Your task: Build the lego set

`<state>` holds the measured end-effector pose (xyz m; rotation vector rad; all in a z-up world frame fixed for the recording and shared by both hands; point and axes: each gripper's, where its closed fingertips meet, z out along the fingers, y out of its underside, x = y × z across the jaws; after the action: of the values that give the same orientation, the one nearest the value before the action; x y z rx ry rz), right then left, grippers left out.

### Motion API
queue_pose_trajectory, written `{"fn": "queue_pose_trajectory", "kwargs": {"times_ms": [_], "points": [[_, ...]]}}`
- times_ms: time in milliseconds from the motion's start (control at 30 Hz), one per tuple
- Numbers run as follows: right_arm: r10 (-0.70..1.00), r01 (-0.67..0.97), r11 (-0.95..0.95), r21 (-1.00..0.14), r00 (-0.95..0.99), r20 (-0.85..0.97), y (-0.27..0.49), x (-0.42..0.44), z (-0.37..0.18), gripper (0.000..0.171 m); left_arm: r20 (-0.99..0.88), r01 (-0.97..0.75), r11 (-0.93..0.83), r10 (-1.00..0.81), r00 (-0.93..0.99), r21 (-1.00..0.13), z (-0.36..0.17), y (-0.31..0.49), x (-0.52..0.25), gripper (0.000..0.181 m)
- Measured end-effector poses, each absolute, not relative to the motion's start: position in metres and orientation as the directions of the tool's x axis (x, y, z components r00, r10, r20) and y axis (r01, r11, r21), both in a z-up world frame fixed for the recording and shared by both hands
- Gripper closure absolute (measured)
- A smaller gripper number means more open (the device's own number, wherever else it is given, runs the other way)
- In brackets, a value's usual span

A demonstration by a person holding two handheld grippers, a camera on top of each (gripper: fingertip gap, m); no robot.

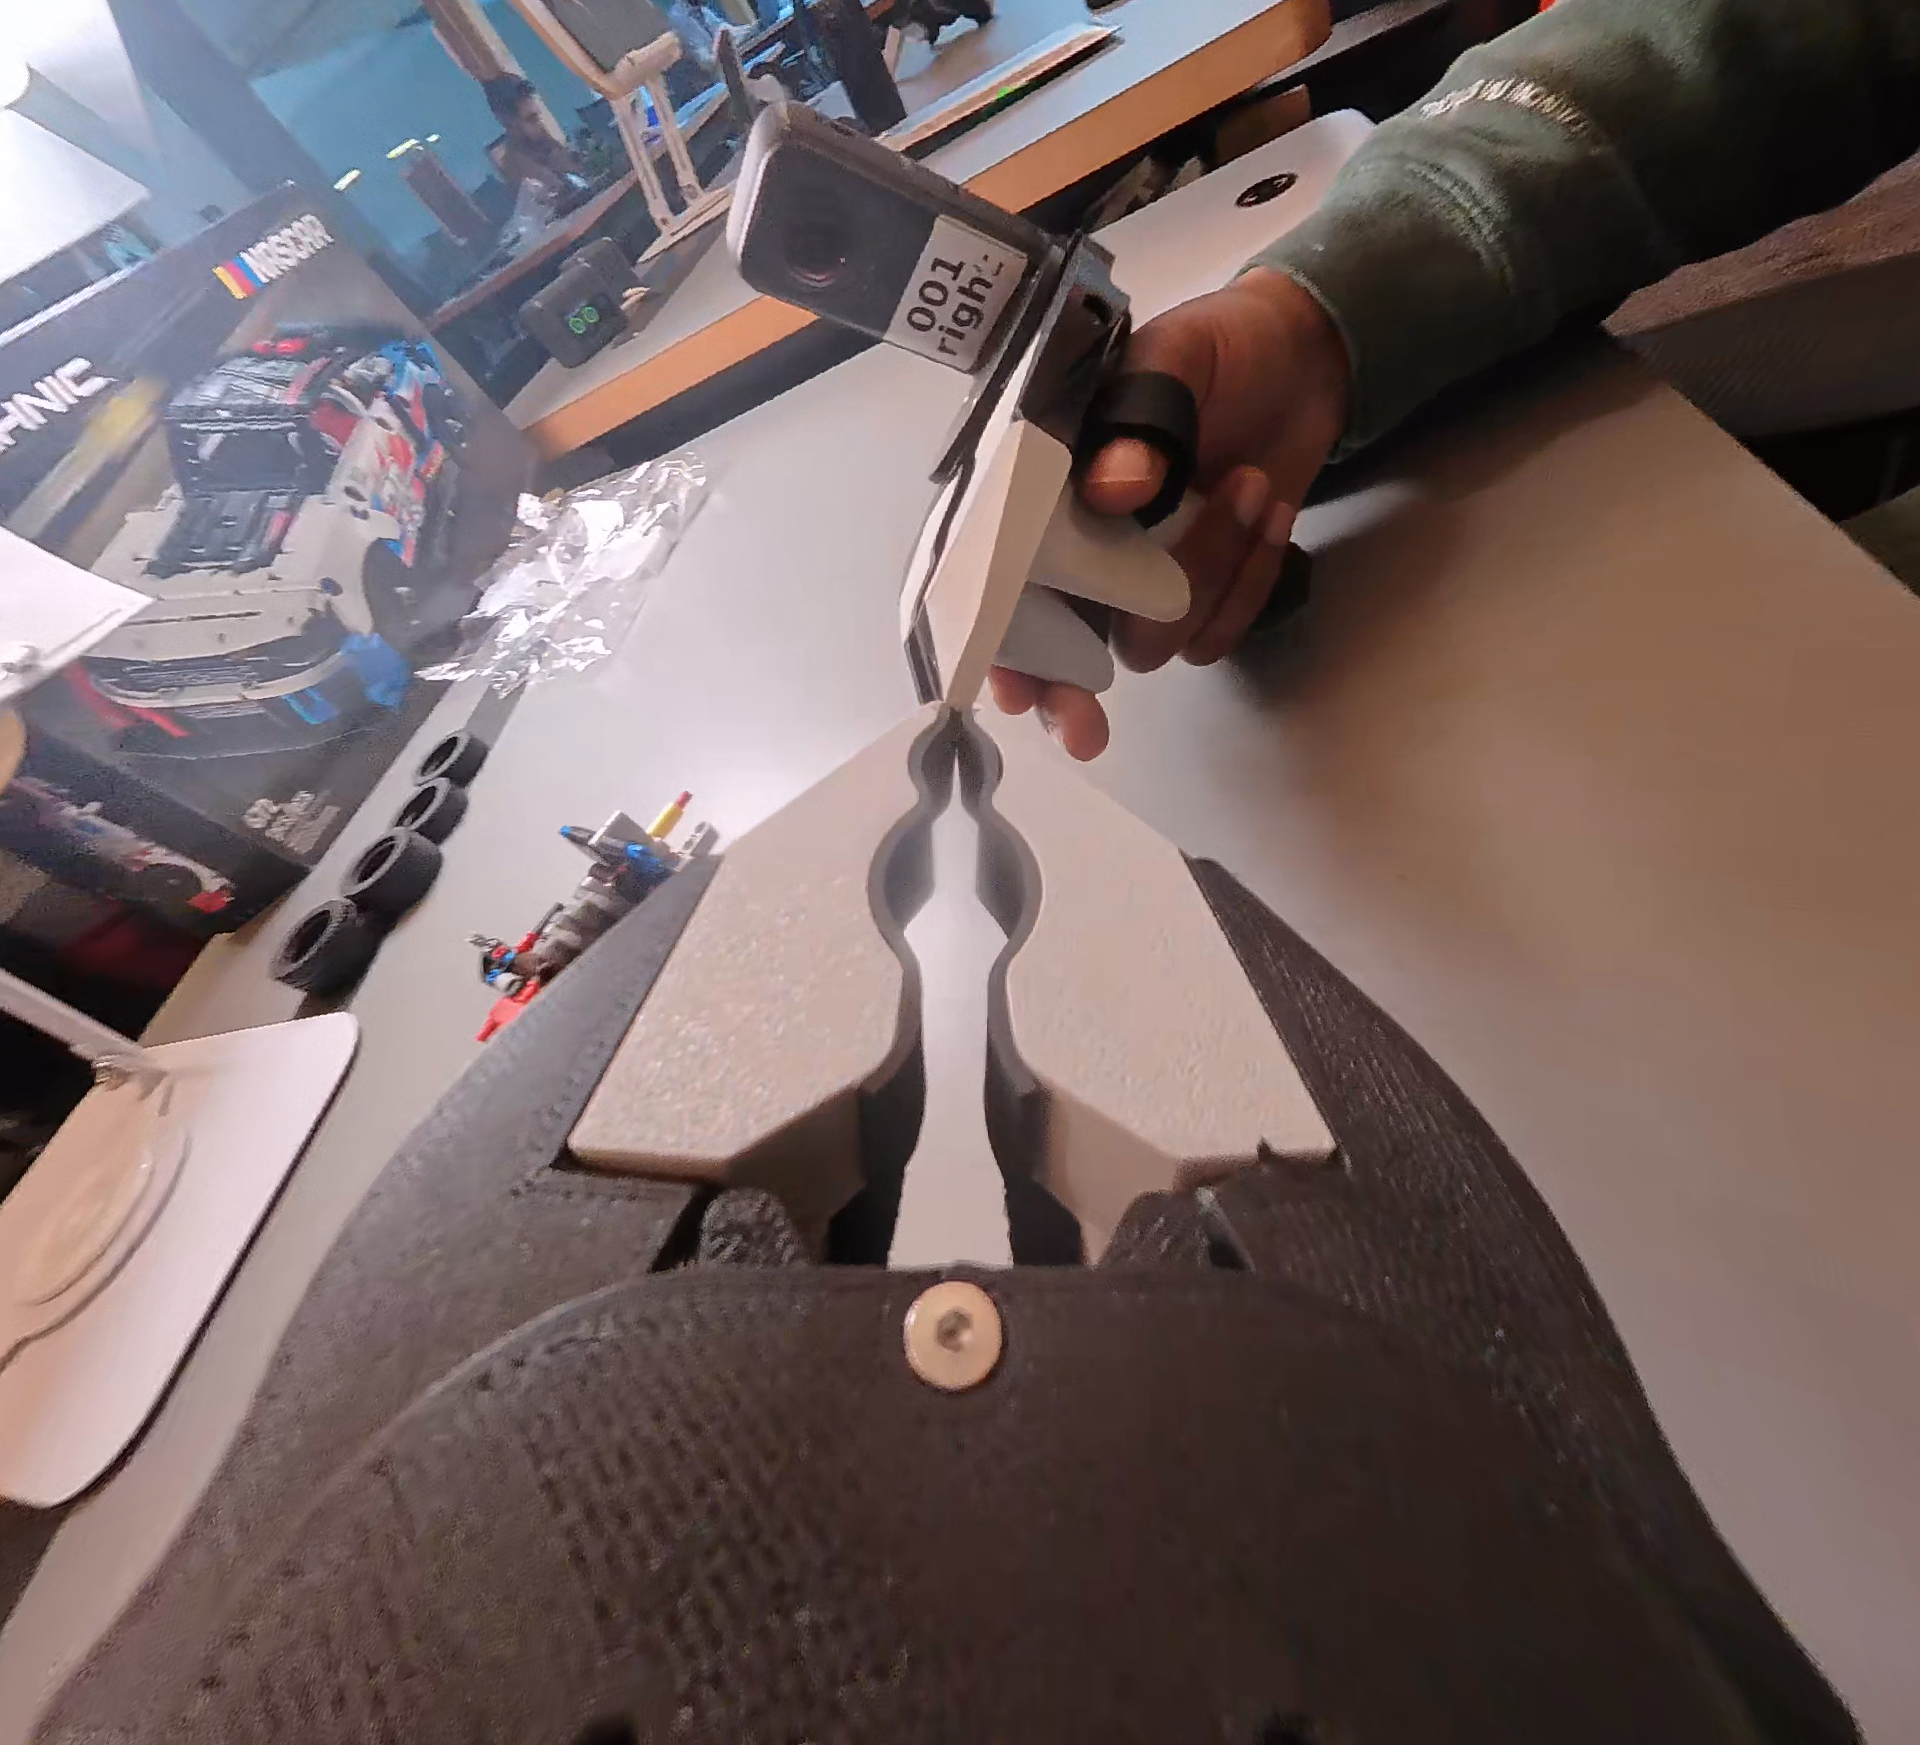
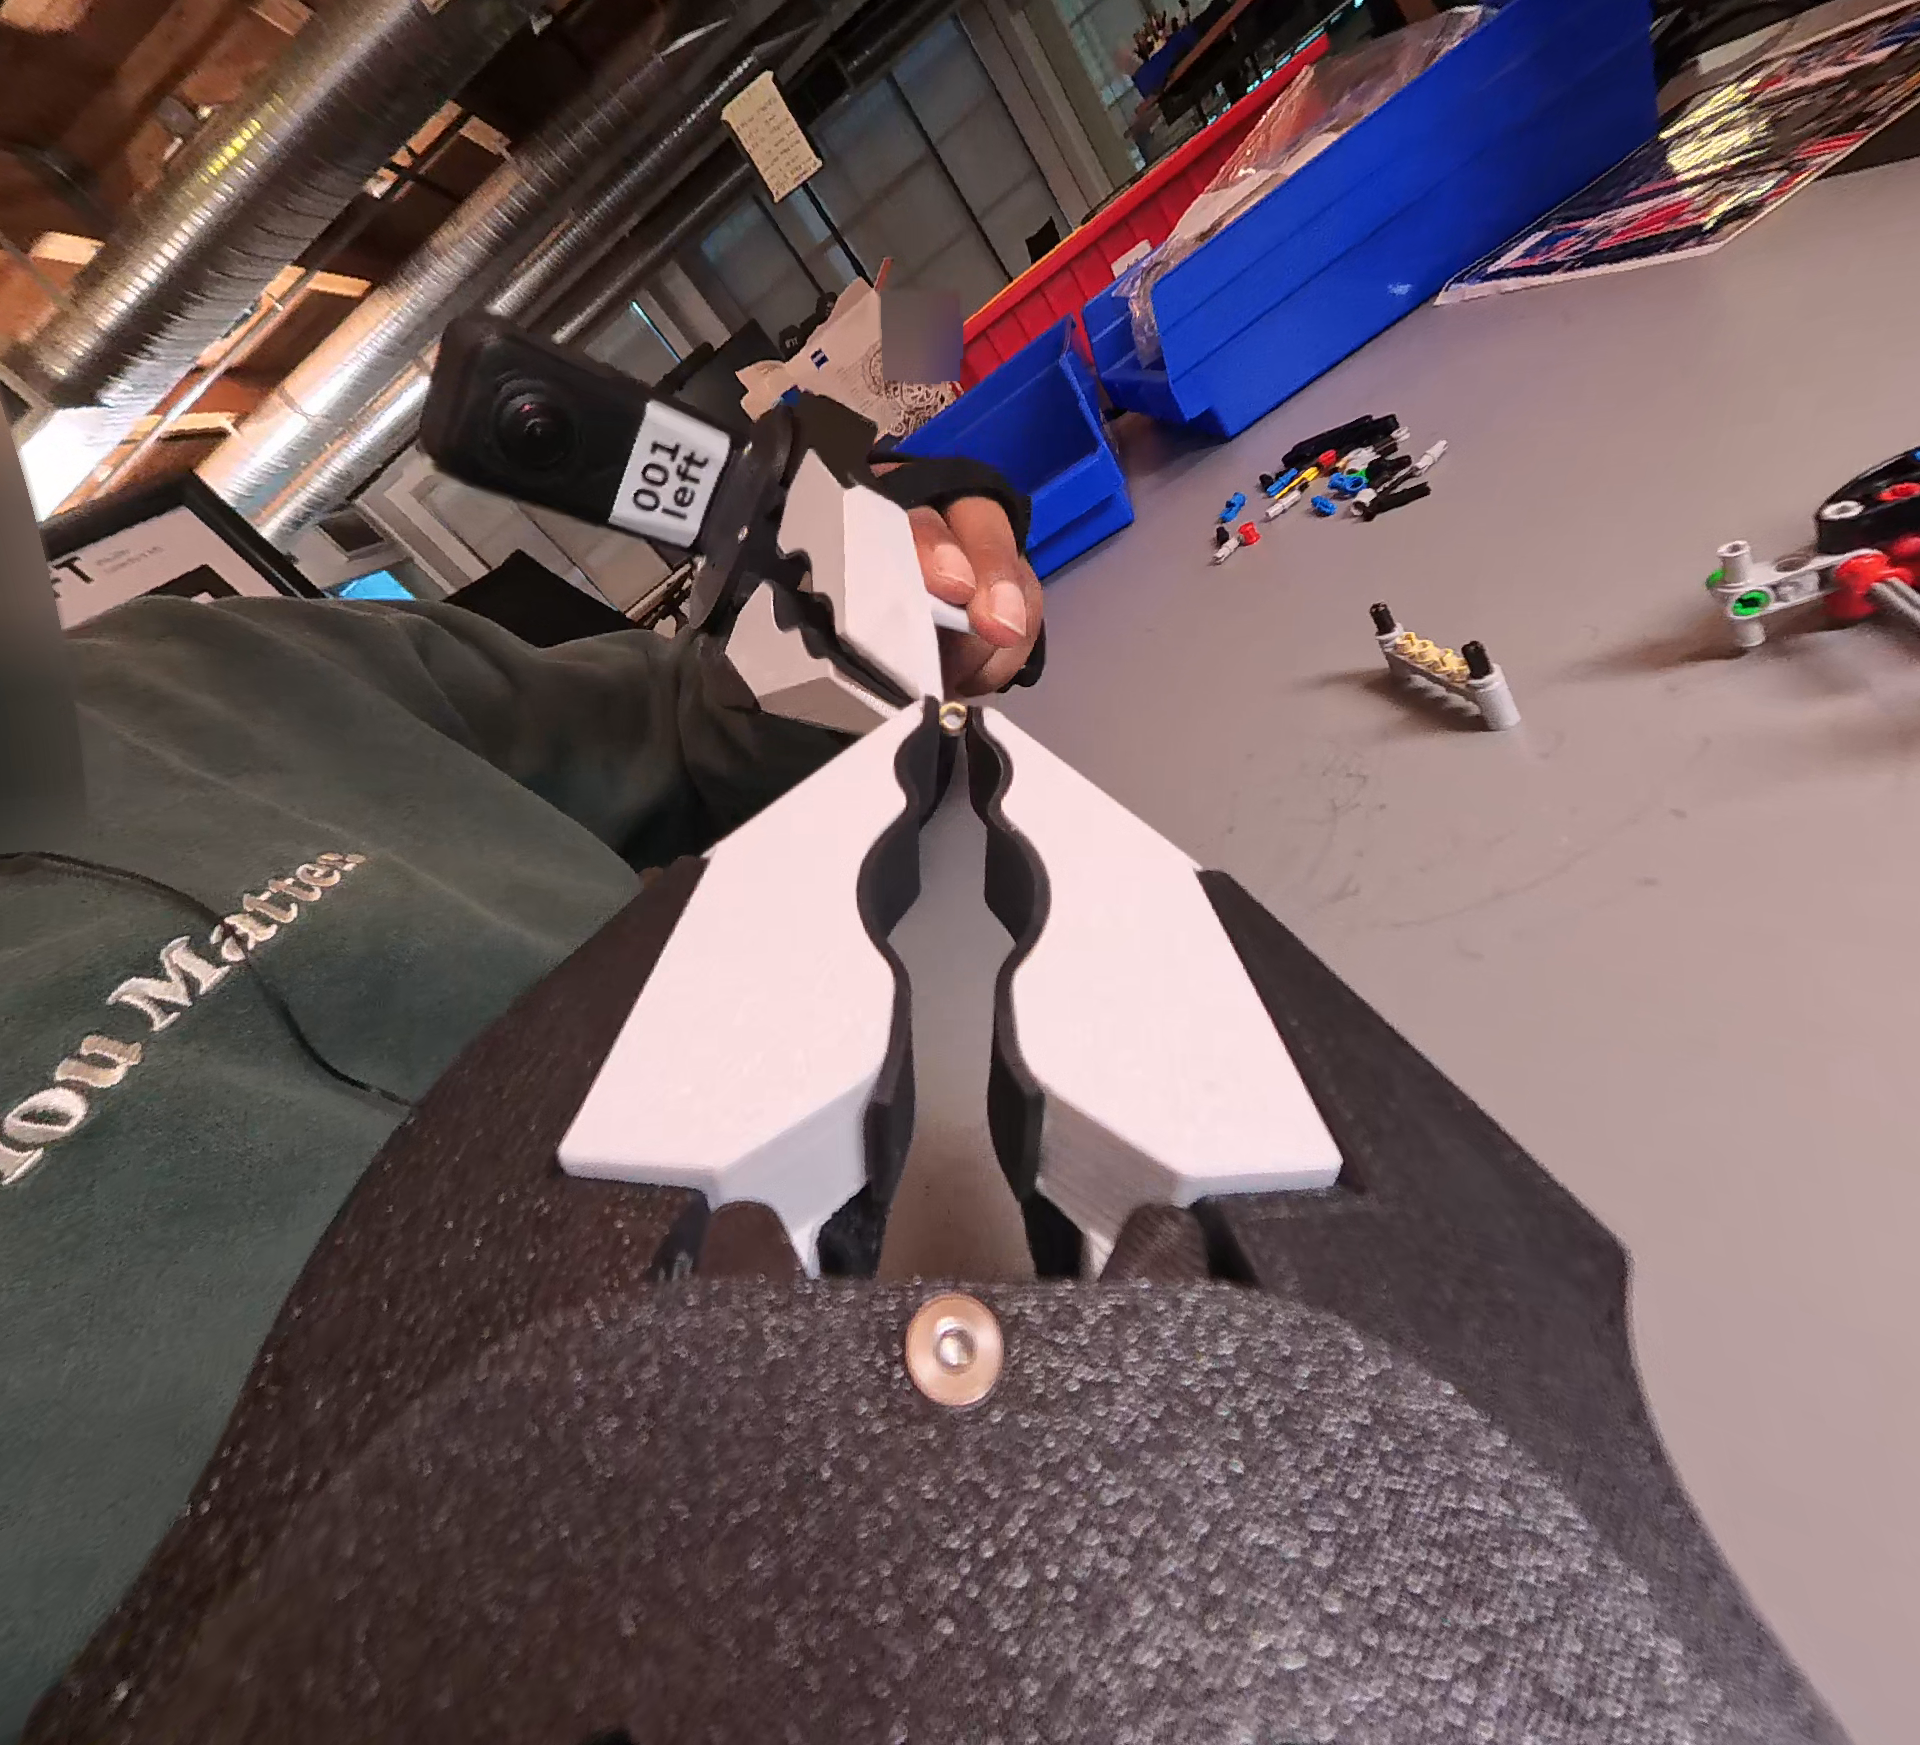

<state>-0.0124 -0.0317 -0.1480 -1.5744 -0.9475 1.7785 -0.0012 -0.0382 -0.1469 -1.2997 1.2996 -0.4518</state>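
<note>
Right wrist view: right gripper (image 2: 951, 721) pinches a tiny tan bush (image 2: 952, 714) at its tips, meeting the left gripper (image 1: 948, 727), seemingly closed (possibly on the same piece). Light, rigid, slick; hold its sides squarely.

A tiny tan lego piece (image 2: 952, 715) (round, with a hole in it) sits pinched at the tips of the right gripper (image 2: 952, 729), held above the desk (image 2: 1558, 968). A grey beam (image 2: 1449, 675) with tan and black pegs lies further in on the desk, with loose pins (image 2: 1325, 485) scattered beyond it towards the blue bins (image 2: 1351, 241). Four black tyres (image 1: 379, 859) stand in a row beside the set's box (image 1: 208, 552).
</note>
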Motion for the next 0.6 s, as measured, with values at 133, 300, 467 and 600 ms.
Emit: {"fn": "queue_pose_trajectory", "kwargs": {"times_ms": [133,300,467,600], "points": [[0.808,0.066,-0.567,-0.821,-0.149,-0.570,-0.037,-0.013,-0.151,0.168,-0.403,-0.358,0.289,-0.863,0.304,-0.888,-0.144,-0.037,-0.005,0.181],[0.792,0.027,-0.595,-0.804,-0.151,-0.591,-0.033,-0.011,-0.146,0.168,-0.423,-0.337,0.316,-0.849,0.317,-0.887,-0.140,-0.038,-0.004,0.169],[0.765,0.003,-0.629,-0.777,-0.174,-0.620,-0.032,-0.011,-0.141,0.168,-0.472,-0.374,0.346,-0.818,0.328,-0.860,-0.142,-0.035,-0.003,0.169],[0.758,0.010,-0.634,-0.773,-0.189,-0.624,-0.034,-0.012,-0.141,0.168,-0.486,-0.400,0.350,-0.814,0.317,-0.847,-0.145,-0.036,-0.001,0.178]]}}
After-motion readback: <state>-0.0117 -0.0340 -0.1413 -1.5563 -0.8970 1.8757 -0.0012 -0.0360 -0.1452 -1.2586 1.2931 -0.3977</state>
